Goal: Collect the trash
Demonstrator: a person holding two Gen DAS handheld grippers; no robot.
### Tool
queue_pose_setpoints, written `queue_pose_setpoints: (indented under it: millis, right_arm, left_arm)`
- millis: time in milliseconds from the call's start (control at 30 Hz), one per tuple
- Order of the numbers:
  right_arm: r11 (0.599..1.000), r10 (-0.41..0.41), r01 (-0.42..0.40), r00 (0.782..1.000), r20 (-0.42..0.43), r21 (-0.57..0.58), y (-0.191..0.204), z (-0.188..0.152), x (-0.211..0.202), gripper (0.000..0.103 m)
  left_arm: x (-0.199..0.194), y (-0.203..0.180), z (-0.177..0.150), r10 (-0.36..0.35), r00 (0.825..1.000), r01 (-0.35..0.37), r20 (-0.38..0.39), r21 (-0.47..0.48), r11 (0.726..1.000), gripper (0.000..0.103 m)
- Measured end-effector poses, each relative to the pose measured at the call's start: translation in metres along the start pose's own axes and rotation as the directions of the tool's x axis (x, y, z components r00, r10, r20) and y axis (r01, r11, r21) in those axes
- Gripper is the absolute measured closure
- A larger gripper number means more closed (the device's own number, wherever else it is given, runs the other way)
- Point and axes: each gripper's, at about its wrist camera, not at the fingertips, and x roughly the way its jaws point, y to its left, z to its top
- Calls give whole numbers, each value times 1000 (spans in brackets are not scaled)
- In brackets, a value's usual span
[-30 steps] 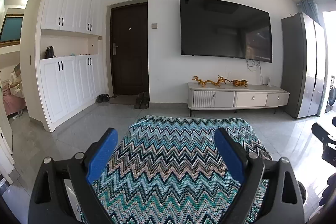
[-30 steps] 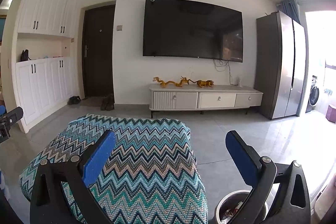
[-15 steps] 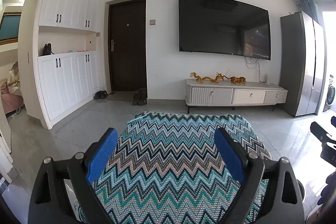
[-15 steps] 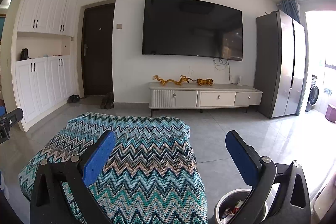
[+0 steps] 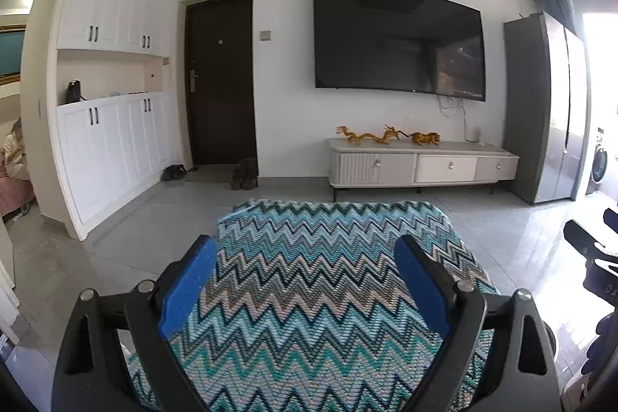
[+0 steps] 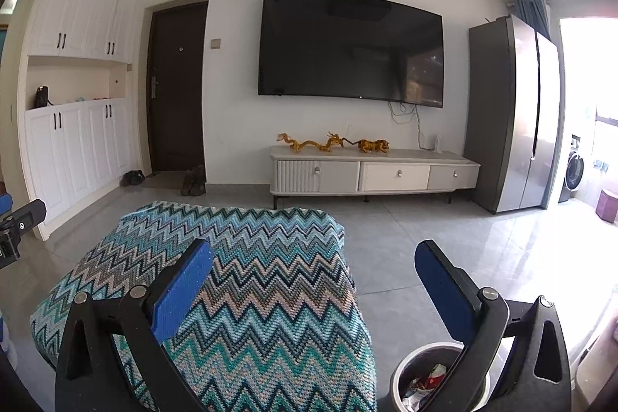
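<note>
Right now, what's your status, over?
Left tool open, empty. Right tool open, empty. Trash bin by zigzag ottoman, trash inside. Nothing blocking.

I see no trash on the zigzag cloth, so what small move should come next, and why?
Probably tilt both grippers down to search: left gripper and right gripper are open and empty, and only the bin shows trash.

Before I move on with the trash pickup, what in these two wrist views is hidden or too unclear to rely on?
- Trash bin, right wrist view: cut off by the bottom edge and partly covered by the right gripper; its fill level is unclear.
- Zigzag-covered table, left wrist view: its near part is hidden behind the left gripper, so any trash there is unseen.
- Cabinet niche, left wrist view: the items are too small to identify.
</note>
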Motion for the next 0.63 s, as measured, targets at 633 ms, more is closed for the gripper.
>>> queue_pose_setpoints:
  millis: [633]
  right_arm:
    - [987, -133, 140, 987, -91, 81, -69, -42, 9, 0]
  left_arm:
    - [36, -75, -20, -136, 986, 144, -95, 75, 987, 10]
